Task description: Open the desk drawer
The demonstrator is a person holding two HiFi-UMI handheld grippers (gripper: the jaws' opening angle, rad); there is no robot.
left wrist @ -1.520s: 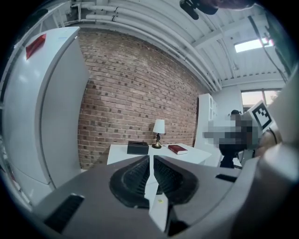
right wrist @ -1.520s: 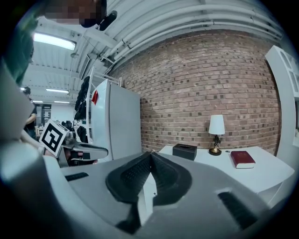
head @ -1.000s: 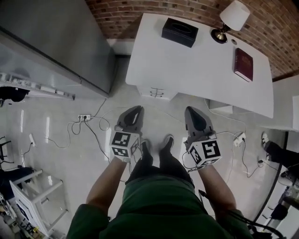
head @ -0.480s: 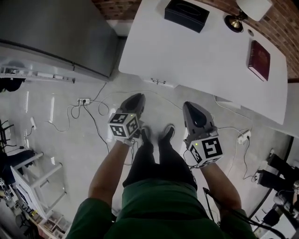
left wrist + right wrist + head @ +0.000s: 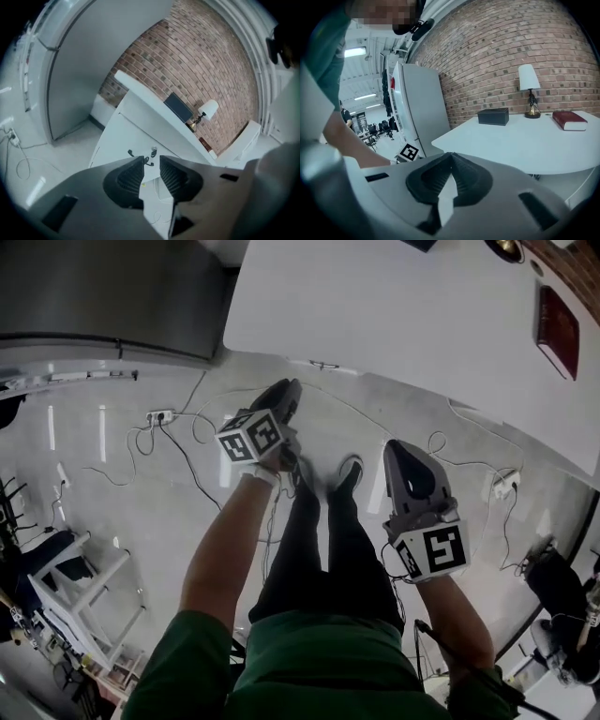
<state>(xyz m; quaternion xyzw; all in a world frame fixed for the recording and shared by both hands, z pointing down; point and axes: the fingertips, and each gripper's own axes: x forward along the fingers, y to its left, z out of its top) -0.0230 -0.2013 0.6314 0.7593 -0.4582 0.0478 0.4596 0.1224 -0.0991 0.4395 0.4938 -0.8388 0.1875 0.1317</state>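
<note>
Our left gripper [image 5: 286,395], jaws apart and empty, points at the drawer [image 5: 123,133] in the desk [image 5: 394,324] front. We'd pinch its small handle [image 5: 131,153]: rigid, likely sliding easily. Our right gripper [image 5: 401,448] hangs closed, empty.

No legible text or numbers.

The left gripper [image 5: 287,394] points toward the white desk [image 5: 394,324], its tip near the drawer handle [image 5: 323,364] but apart from it. The right gripper [image 5: 401,452] hangs lower. A book [image 5: 558,320] lies on the desk.
</note>
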